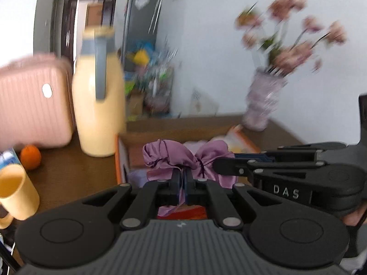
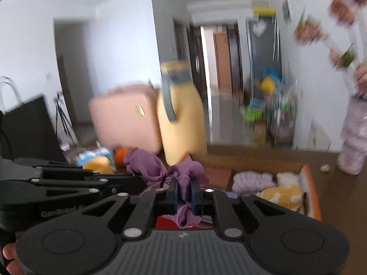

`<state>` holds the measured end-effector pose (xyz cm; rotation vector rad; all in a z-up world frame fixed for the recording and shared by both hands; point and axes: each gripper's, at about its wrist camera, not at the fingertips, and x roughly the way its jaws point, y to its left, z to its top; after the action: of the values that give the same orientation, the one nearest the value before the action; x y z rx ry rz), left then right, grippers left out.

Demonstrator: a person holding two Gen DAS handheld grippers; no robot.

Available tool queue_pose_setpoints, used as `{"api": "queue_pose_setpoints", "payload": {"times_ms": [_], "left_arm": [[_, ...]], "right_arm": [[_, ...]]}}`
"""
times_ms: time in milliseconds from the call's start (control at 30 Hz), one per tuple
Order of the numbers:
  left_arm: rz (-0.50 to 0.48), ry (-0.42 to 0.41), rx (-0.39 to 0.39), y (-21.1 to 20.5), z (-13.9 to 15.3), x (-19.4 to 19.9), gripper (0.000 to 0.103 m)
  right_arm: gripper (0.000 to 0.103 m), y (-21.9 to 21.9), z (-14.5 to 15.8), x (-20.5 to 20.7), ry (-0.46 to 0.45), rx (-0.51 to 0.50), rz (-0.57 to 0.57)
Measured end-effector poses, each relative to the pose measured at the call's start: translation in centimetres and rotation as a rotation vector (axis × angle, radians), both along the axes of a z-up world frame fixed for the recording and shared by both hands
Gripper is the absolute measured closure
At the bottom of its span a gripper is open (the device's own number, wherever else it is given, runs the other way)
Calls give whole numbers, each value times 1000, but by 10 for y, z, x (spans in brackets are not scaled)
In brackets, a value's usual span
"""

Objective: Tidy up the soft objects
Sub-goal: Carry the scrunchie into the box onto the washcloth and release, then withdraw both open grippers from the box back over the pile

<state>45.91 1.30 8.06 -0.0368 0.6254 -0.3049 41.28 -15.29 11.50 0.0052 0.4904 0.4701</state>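
A purple satin cloth (image 1: pixel 169 155) hangs bunched between both grippers, above an open cardboard box (image 1: pixel 119 160). My left gripper (image 1: pixel 183 171) is shut on one part of the cloth. My right gripper (image 2: pixel 184 183) is shut on another part of the purple cloth (image 2: pixel 146 167). In the left wrist view the right gripper (image 1: pixel 220 165) comes in from the right, its tip against the cloth. In the right wrist view the left gripper's arm reaches in from the left edge. Inside the box (image 2: pixel 309 183) lie a lilac plush (image 2: pixel 252 180) and a yellow and white plush (image 2: pixel 282 194).
On the brown table (image 1: pixel 68 171) stand a tall yellow jug (image 1: pixel 98 96), a pink case (image 1: pixel 32 100), an orange (image 1: pixel 30 157), a yellow mug (image 1: pixel 17 194) and a vase of pink flowers (image 1: pixel 263 100). A small pale object (image 2: pixel 325 167) lies by the vase (image 2: pixel 353 137).
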Motion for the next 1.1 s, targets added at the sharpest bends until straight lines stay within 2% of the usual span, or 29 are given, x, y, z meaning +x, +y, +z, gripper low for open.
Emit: {"api": "queue_pose_setpoints", "payload": {"times_ms": [67,200,333,433,500,600,633,667,767,867,900,1000,1100], "left_arm": [[34,88,24,-2,-26,33,99],[72,202,74,-9,-71,70,99],[106,269,97,-12,-94,85,97],[117,260,119,-13,-97,87,96],[124,277,114,-12,-95,89,93],[132,260,130,-12,-80,78,73],[133,240,132,-11,-71,72,68],[136,227,134,-10,-63,66,68],[149,172,145,-8,-29,46,67],[168,101,159,-4,7,16,61],[174,75,160,-2,17,5,57],[207,-25,171,4,41,-33,33],[239,-95,190,3,56,-64,23]], "right_arm": [[93,7,-13,46,94,-9,-2],[93,17,-55,114,280,-28,-16],[92,21,-101,147,446,-23,-22],[86,17,-120,153,515,2,-21],[80,15,-123,155,521,10,-20],[77,13,-119,151,512,13,-25],[77,11,-115,150,505,13,-33],[77,8,-109,147,490,15,-43],[73,-7,-79,134,428,21,-64],[68,-27,-40,112,354,21,-90],[64,-37,-25,100,322,19,-103],[53,-59,8,63,235,6,-121],[46,-81,30,24,143,-27,-153]]}}
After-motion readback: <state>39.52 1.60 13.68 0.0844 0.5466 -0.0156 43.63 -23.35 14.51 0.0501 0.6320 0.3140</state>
